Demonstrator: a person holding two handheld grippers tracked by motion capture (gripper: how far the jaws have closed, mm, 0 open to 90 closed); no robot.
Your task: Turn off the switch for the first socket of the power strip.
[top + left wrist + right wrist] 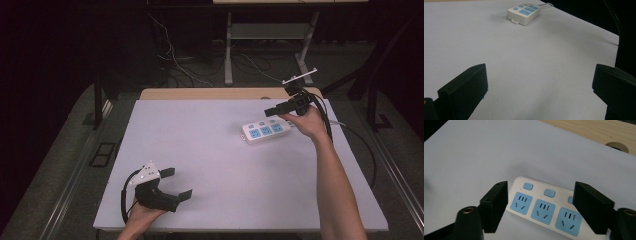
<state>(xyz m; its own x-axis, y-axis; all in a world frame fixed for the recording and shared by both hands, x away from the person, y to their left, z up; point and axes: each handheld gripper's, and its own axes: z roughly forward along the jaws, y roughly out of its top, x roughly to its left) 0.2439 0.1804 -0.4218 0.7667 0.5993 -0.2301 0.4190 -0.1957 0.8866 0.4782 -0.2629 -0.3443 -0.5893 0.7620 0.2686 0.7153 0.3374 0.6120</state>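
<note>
Power strip [266, 131] under right gripper [274, 111]

A white power strip [544, 207] with blue sockets lies on a pale, perhaps lilac-grey, table [200, 165].

R gripper [540, 207] jaws wide apart above white power strip [546, 207].

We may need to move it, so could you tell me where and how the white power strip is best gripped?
Take the power strip across its narrow width, on the two long side edges, coming down from above. It lies flat on the table, and the right gripper already hangs open above it.
</note>
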